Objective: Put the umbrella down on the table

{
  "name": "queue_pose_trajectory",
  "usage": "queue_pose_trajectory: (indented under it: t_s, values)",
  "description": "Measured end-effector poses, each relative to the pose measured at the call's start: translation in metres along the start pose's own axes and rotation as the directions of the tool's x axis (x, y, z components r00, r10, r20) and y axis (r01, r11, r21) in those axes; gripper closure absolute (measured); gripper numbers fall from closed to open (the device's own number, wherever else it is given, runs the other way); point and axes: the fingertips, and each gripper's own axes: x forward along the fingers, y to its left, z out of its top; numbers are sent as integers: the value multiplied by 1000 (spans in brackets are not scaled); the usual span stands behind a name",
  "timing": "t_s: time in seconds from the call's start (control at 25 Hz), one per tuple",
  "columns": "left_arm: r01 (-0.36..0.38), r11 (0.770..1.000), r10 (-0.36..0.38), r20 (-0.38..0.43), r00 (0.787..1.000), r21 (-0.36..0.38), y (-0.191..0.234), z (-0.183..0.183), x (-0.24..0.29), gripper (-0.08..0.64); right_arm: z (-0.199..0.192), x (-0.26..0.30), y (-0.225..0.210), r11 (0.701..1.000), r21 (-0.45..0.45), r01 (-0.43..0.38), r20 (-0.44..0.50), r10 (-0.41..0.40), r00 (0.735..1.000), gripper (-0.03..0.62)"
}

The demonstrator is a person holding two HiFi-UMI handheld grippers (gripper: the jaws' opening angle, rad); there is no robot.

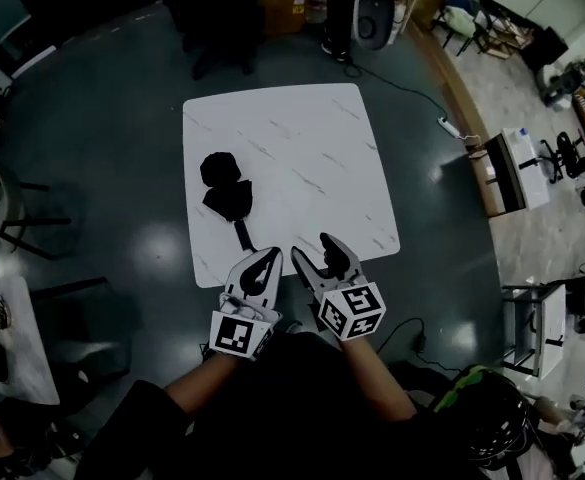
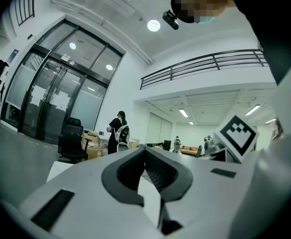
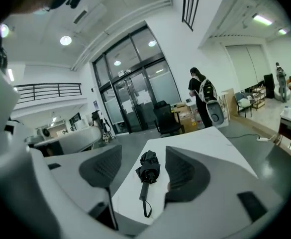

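Umbrella (image 1: 228,196) lies folded on the desk (image 1: 312,148), left of middle. Light, with floppy cloth; the stiff handle (image 1: 242,234) looks the surest hold. Left claw (image 1: 270,255) closed, right claw (image 1: 312,248) wide, both empty.

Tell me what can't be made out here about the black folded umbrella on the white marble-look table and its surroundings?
- Left gripper view: the black folded umbrella is hidden behind the left gripper's own white body.
- Head view: the umbrella's handle is too small to show its strap.
- Right gripper view: the white marble-look table's near edge is covered by the right gripper itself.
- Left gripper view: a mosaic patch covers the person's head.
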Motion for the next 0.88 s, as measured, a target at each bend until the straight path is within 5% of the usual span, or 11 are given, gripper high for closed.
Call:
queue_pose_trajectory:
  t_s: [0.28,0.6,0.88]
  values:
    - [1,1000,-1,-18,1000,17,-96,-4,-56,554,-11,-120,33,998,-66,-24,124,32,992,539]
    - [-103,992,107,-63,992,68,-124,-5,-120,552,-53,-169,94,989,-131,-73,71,83,994,554]
    - [-129,987,134,-52,990,96,-107,6,-158,554,-43,-180,128,980,-198,29,159,3,987,554]
